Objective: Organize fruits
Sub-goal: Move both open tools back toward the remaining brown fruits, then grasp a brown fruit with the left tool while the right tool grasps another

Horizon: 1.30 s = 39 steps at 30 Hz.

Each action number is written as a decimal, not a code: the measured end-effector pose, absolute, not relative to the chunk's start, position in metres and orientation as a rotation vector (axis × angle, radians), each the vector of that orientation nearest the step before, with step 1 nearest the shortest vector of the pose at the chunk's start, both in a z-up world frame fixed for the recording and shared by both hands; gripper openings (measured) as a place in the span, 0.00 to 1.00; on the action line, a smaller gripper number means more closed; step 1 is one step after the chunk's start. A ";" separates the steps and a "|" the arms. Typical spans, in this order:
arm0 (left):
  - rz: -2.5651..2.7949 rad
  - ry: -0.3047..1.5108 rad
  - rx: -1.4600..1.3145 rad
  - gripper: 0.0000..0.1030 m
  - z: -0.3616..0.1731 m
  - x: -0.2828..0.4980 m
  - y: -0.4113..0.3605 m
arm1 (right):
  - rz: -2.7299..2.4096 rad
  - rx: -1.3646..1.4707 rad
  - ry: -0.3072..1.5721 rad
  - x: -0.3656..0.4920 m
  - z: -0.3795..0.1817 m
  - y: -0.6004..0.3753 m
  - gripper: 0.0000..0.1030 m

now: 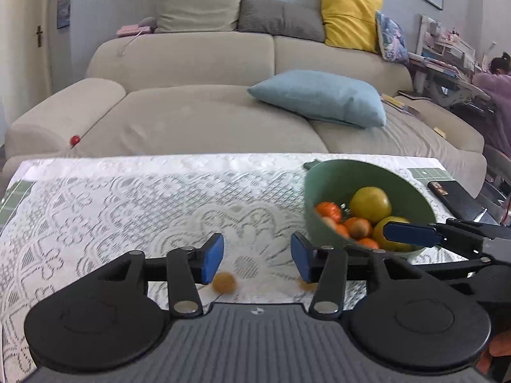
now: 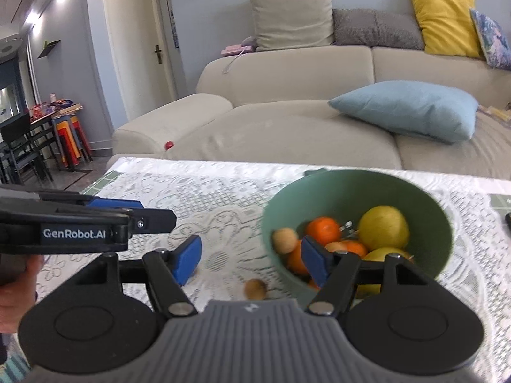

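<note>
A green bowl point(image 1: 332, 182) point(image 2: 319, 191) on the lace tablecloth holds tangerines point(image 2: 322, 229), two yellow-green fruits point(image 2: 383, 226) and a small tan fruit point(image 2: 285, 239) at its left inner wall. My left gripper point(image 1: 257, 257) is open and empty over the cloth, left of the bowl. Two small brown fruits point(image 1: 224, 282) point(image 1: 307, 285) lie on the cloth under its fingers. My right gripper point(image 2: 252, 260) is open and empty, its right finger over the bowl's near rim. One brown fruit point(image 2: 255, 289) lies on the cloth between its fingers.
A beige sofa point(image 1: 198, 108) with a blue cushion point(image 1: 322, 97) stands behind the table. A small red ball point(image 1: 75, 140) lies on the sofa edge. A dark flat object point(image 1: 453, 196) lies on the table at the right. A person point(image 1: 498, 89) sits at a desk far right.
</note>
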<state>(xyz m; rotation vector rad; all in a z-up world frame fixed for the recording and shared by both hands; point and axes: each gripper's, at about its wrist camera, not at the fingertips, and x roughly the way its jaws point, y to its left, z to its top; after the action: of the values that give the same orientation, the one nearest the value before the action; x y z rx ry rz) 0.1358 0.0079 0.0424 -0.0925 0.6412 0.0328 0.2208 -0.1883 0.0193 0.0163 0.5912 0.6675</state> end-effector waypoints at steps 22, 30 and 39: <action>0.032 0.679 -0.171 0.61 -0.014 0.116 0.054 | 0.673 -0.062 0.700 0.226 -0.026 -0.158 0.64; 0.005 0.682 -0.117 0.57 -0.028 0.121 0.045 | 0.642 -0.144 0.691 0.226 -0.037 -0.147 0.52; -0.023 0.668 -0.059 0.49 -0.034 0.139 0.033 | 0.586 -0.109 0.721 0.238 -0.049 -0.143 0.37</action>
<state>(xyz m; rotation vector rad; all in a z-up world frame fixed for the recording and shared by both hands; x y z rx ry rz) 0.1391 0.0334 -0.0341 -0.0593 0.6685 -0.0226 0.2381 -0.1429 -0.0487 -0.1095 0.7209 0.5859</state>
